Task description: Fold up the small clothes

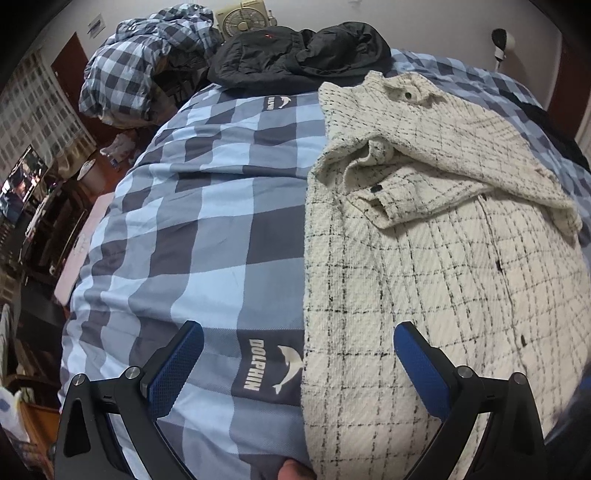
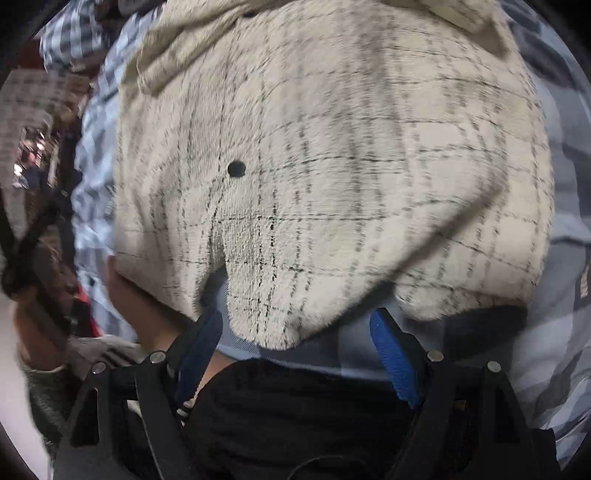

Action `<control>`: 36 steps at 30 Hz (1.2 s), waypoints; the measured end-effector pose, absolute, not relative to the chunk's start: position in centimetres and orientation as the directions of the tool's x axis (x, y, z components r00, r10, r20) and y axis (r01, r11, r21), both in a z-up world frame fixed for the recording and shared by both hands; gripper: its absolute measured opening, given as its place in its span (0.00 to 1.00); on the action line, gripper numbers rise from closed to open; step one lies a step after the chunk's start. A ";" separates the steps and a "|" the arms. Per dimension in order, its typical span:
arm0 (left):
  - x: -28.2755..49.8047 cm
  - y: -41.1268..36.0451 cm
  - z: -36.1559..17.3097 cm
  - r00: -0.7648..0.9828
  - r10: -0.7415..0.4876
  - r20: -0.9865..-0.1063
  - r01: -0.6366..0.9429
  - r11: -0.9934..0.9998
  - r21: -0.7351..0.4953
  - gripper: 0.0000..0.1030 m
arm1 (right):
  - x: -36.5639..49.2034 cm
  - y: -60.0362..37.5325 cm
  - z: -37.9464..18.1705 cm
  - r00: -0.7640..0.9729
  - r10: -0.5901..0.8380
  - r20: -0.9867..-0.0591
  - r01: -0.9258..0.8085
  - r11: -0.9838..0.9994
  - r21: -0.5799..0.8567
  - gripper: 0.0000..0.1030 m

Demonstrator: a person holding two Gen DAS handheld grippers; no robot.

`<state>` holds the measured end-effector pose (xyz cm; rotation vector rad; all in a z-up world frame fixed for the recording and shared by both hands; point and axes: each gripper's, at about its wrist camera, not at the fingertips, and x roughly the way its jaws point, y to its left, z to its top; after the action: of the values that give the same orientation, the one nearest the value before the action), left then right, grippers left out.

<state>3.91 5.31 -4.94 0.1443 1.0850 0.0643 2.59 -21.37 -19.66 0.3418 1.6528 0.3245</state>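
Jacket (image 1: 424, 258) hem at bedspread (image 1: 192, 229) edge | left tool (image 1: 299, 354) apart (straddling side edge) | right tool (image 2: 295, 343) apart

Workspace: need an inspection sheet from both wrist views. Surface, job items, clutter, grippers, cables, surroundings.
Surface: bed with blue checked duvet, wrinkled.
Job's things: cream plaid jacket lying on the duvet, one sleeve folded across its front.
Clutter: black jacket and bundled checked bedding at the far end.
Grippers: left gripper open, straddling the jacket's edge; right gripper open at the hem, view blurred.
Cables: nothing seen.
Surroundings: fan, lit screen.
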 end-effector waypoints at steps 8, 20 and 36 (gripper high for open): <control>3.9 4.9 -5.2 0.460 0.121 -0.879 0.035 0.987 0.154 1.00 | 3.6 -18.1 -22.9 -0.182 0.358 -0.916 0.002 0.931 0.364 0.02; 3.9 4.4 -4.8 0.467 0.094 -0.879 0.057 0.989 0.136 1.00 | 3.5 -22.0 -18.8 -0.022 0.528 -0.849 0.088 0.847 0.524 0.65; 4.1 4.3 -4.7 0.464 0.072 -0.883 0.068 0.991 0.117 1.00 | 1.9 -19.4 -25.8 -0.193 -0.184 -0.964 -0.306 0.945 -0.119 0.98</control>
<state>4.06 4.25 -4.72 0.1422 1.0895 0.0028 1.90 -19.38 -25.84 -0.3661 1.7760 0.1139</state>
